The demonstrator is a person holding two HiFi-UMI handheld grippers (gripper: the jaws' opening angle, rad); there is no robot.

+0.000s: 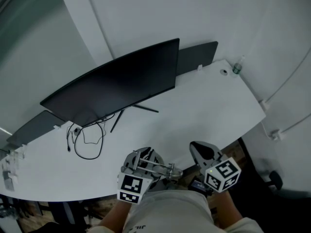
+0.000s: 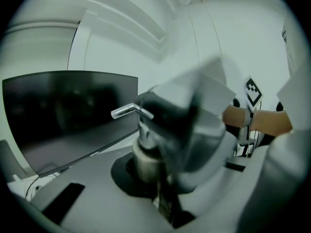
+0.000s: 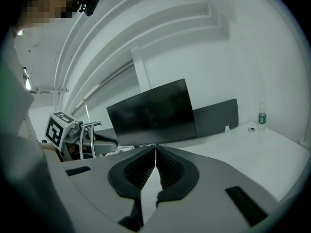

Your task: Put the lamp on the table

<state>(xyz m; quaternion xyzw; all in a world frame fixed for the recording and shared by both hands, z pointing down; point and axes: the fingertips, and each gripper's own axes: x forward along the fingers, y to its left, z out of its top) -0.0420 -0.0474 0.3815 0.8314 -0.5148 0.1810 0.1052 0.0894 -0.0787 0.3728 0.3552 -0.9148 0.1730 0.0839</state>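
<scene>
The lamp (image 1: pixel 163 169) is a silver metal one with thin rod arms, and it hangs low in front of the person, off the near edge of the white table (image 1: pixel 194 110). My left gripper (image 1: pixel 144 160) is shut on it. In the left gripper view the lamp (image 2: pixel 144 163) fills the middle as a blurred silver cylinder with a bent rod above, and the left gripper (image 2: pixel 165 188) clamps it. My right gripper (image 1: pixel 198 146) is just to the right, shut on nothing; its jaws (image 3: pixel 155 148) meet tip to tip. From there the lamp's rods (image 3: pixel 87 136) show at the left.
A wide curved black monitor (image 1: pixel 116 84) stands on the table's far side, with a dark divider panel (image 1: pixel 197 57) behind it. Loose black cables (image 1: pixel 87 140) lie under the monitor's left end. A small bottle (image 1: pixel 237 67) stands at the far right corner. White walls rise behind.
</scene>
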